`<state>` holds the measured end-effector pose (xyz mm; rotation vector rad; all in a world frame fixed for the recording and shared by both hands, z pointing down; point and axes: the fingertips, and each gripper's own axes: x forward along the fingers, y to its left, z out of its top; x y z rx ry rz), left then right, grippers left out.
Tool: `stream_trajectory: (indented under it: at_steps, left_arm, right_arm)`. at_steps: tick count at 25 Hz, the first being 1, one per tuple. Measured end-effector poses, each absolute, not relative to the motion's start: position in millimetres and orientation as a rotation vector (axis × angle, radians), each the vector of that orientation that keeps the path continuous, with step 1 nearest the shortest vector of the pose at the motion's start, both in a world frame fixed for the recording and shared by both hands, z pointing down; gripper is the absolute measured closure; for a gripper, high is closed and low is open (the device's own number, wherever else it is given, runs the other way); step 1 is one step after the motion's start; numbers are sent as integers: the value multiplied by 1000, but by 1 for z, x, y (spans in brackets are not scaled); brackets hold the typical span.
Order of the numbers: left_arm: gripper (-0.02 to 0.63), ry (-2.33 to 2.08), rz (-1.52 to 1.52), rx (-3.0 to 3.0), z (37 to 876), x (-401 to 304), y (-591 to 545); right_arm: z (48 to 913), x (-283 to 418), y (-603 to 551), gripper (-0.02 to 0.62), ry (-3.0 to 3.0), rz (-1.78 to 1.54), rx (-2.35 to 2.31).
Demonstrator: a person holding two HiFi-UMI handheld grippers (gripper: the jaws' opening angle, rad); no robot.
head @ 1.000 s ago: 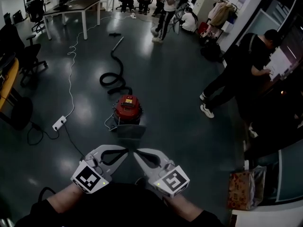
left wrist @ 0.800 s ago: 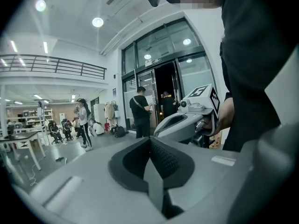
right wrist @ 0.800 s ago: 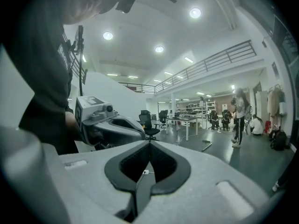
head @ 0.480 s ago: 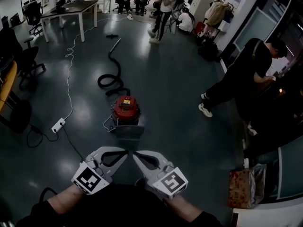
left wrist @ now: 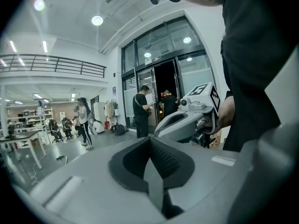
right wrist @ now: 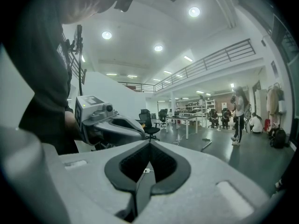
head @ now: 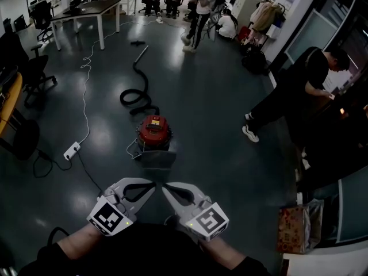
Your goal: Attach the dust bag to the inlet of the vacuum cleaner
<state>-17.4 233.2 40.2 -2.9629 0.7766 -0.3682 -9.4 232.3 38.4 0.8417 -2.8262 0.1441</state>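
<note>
A red vacuum cleaner (head: 154,131) stands on the dark floor ahead of me, its black hose (head: 137,91) snaking away behind it. A grey flat piece (head: 155,158), possibly the dust bag, lies against its near side. Both grippers are held low and close to my body, well short of the vacuum. My left gripper (head: 153,183) is shut with nothing in it, and so is my right gripper (head: 164,186). Their tips almost meet. In the left gripper view the shut jaws (left wrist: 150,139) face the right gripper (left wrist: 187,120). The right gripper view shows its shut jaws (right wrist: 150,142) and the left gripper (right wrist: 110,122).
A white power strip (head: 72,150) and its cable lie on the floor at the left. A person in black (head: 293,91) bends at the right wall. Office chairs (head: 26,73) stand at left, a table (head: 92,7) and several people at the back. A paper bag (head: 296,229) sits at lower right.
Both grippers stay shut and in place. The person at the right has shifted a little; the view has barely moved.
</note>
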Motion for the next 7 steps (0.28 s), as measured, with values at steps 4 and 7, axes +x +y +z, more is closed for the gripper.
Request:
stream_trajectory:
  at_steps: [4, 7]
  left_arm:
    - [604, 785, -366, -2968, 43, -19, 234]
    - [604, 781, -377, -2968, 42, -19, 237]
  right_arm:
    - [40, -10, 233, 594, -2824, 142, 836]
    - [39, -11, 235, 594, -2821, 140, 830]
